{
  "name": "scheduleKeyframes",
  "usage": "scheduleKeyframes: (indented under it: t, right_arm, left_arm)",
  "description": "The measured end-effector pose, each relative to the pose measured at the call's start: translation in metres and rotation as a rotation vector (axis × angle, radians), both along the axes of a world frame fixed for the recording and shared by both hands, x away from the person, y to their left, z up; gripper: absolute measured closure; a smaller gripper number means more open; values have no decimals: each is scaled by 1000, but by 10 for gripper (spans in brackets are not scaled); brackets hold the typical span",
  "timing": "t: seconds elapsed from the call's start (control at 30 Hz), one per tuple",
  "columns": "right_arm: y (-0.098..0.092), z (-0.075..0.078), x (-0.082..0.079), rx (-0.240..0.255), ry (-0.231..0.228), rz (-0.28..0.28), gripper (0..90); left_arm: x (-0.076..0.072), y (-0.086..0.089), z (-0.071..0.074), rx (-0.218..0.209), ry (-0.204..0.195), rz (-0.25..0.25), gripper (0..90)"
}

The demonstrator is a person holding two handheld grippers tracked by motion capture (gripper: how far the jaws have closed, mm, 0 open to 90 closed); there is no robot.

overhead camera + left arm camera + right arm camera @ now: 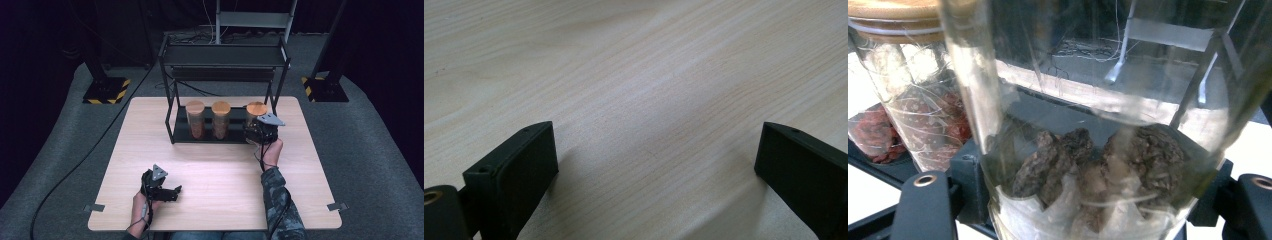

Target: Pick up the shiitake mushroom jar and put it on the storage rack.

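While the left hand idles near the table's front edge, the right one works at the rack.

Right gripper (255, 131): at the right end of the rack's bottom shelf, its jaws closed around the right-hand jar; in the right gripper view the glass fills the space between the two black jaws, which press on its sides low down.

Right-hand jar (1098, 125): clear glass with a wooden lid (256, 108), upright at the right end of the bottom shelf; dark brown lumps (1083, 160) lie in its lower part, the rest of the glass is see-through.

Left gripper (167, 192): low over the front left part of the table, well apart from the rack; its jaws stand wide apart with nothing between them, bare wood showing in the gap in the left gripper view.

Middle jar (220, 120): upright on the same shelf, just beside the held jar, wooden lid on, reddish-brown contents.

Left jar (195, 119): upright at the left of the row, wooden lid on, reddish contents in its lower half.

Rack (170, 95): black metal frame at the back middle of the table, with a top shelf above the jars.

Table (210, 175): light wood.

Person: both forearms come in from the bottom edge, the right one in a patterned sleeve (277, 197).
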State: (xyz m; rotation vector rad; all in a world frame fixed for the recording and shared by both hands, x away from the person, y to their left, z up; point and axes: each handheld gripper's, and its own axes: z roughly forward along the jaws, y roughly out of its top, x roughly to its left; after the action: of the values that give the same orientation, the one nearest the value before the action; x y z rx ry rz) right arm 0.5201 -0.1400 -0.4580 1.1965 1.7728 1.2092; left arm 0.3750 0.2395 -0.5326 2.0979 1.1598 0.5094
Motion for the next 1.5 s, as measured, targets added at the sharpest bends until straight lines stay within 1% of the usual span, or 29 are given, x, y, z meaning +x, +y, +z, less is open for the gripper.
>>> scheduleKeyframes:
  t: [0.43, 0.8, 0.9, 1.33, 1.5]
  right_arm:
    - [2, 1, 7, 4, 1, -5, 249]
    - [5, 0, 12, -10, 6, -9, 249]
    - [6, 0, 13, -5, 9, -8, 248]
    - [10, 0, 18, -22, 4, -6, 248]
    - [11, 0, 20, -31, 8, -6, 248]
  left_arm:
    - [0, 0, 0, 0, 0, 0, 28]
    - [0, 0, 0, -1, 0, -1, 28]
    - [0, 0, 0, 0, 0, -1, 28]
    - [0, 0, 0, -1, 0, 0, 28]
    - [0, 0, 0, -1, 0, -1, 29]
